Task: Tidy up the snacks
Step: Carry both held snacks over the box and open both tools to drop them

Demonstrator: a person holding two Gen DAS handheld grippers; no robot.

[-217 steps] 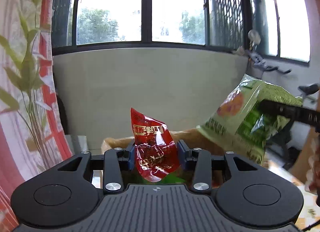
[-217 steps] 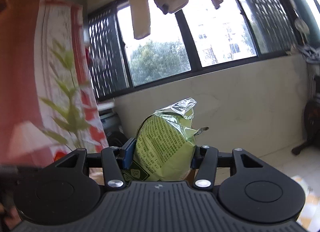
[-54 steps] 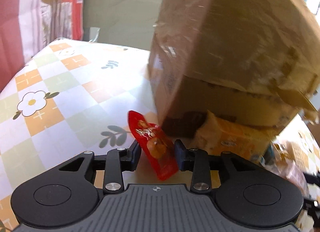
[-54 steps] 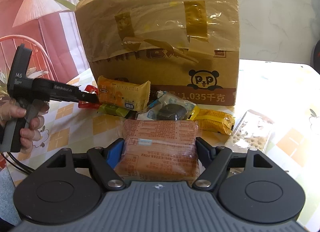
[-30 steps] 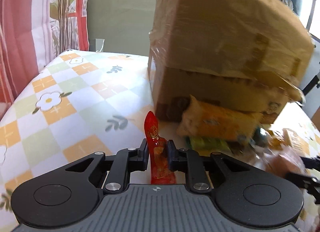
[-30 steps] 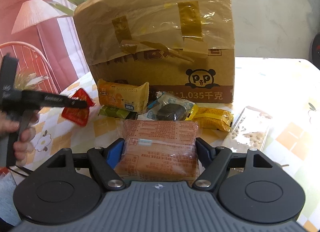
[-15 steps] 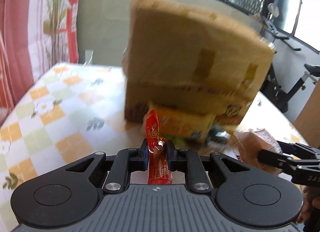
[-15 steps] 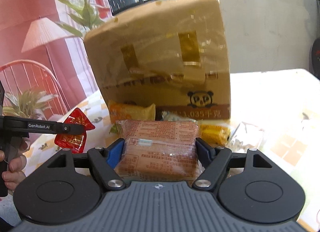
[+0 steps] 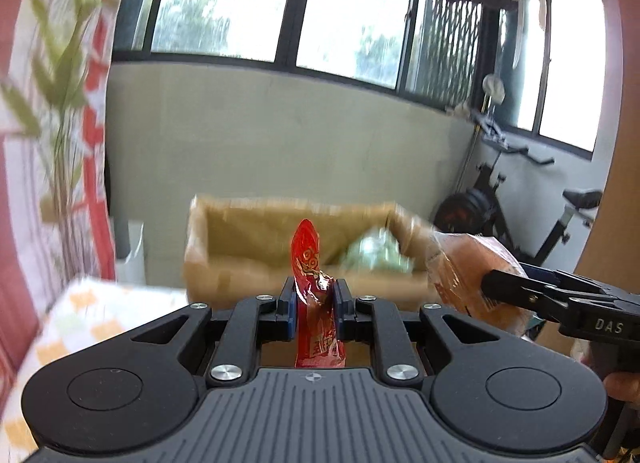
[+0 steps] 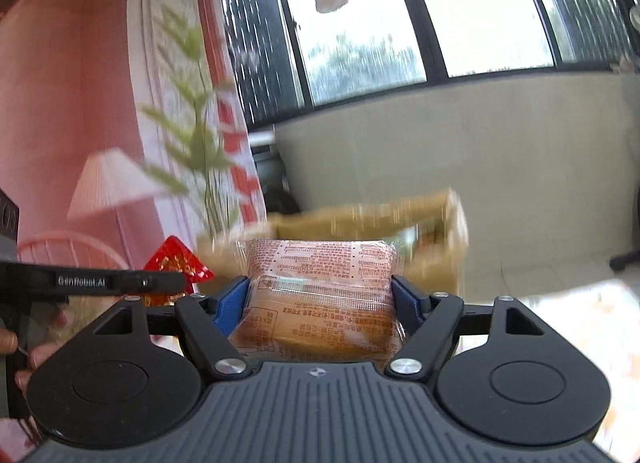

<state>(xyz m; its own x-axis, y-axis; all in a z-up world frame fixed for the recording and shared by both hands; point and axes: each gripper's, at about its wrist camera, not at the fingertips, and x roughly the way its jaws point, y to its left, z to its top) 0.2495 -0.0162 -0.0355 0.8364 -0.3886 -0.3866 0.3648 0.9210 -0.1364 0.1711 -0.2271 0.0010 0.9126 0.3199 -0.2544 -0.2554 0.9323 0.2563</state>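
Fingers of both grippers were clamped on snacks, each held up facing the open brown cardboard box (image 9: 280, 239), likely so both could be dropped in from above. Box stood on the checked-cloth counter (image 9: 80, 303), top open, a blurred green packet (image 9: 376, 253) already inside. Right gripper (image 10: 318, 299) held the large orange plastic-wrapped snack pack (image 10: 320, 283) flat and crosswise, blue pads pressed on its two short sides, jaws fairly wide because the pack is wide; pack stuck out forward past the fingertips, box rim just beyond it. In the left view that pack hung near the box's right corner. Left gripper (image 9: 314, 303) was squeezed nearly shut on the small red foil sachet (image 9: 314, 295), gripped mid-body, edge-on and upright, its tip above the fingers, its tail below them. Sachet lined up with the box opening, not yet over it as far as I could tell.
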